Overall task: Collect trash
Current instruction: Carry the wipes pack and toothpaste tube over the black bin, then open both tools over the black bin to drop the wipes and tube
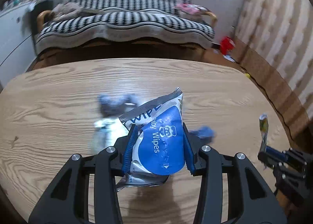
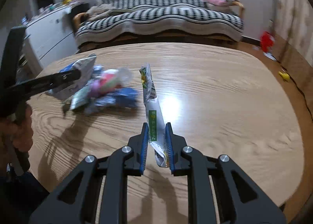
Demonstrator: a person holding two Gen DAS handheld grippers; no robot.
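My left gripper point(image 1: 158, 129) is shut on a blue and silver baby wipes pack point(image 1: 156, 126), held above the wooden table point(image 1: 58, 97). In the right wrist view the same pack point(image 2: 82, 67) shows at the left in that gripper point(image 2: 78, 74). My right gripper point(image 2: 156, 126) is shut on a thin white and green wrapper point(image 2: 152, 106) that stands up between its blue pads. The left wrist view catches that wrapper point(image 1: 263, 128) at the right edge with the right gripper point(image 1: 263, 154) below it. A blurred heap of blue, pink and green wrappers point(image 2: 109, 91) lies on the table left of centre.
A black and white patterned sofa point(image 1: 125, 18) stands behind the table. A white cabinet point(image 2: 49, 32) is at the far left. A red object point(image 2: 267, 41) and a small yellow one point(image 2: 284, 75) lie on the floor at the right. A hand point(image 2: 21, 132) grips the left tool.
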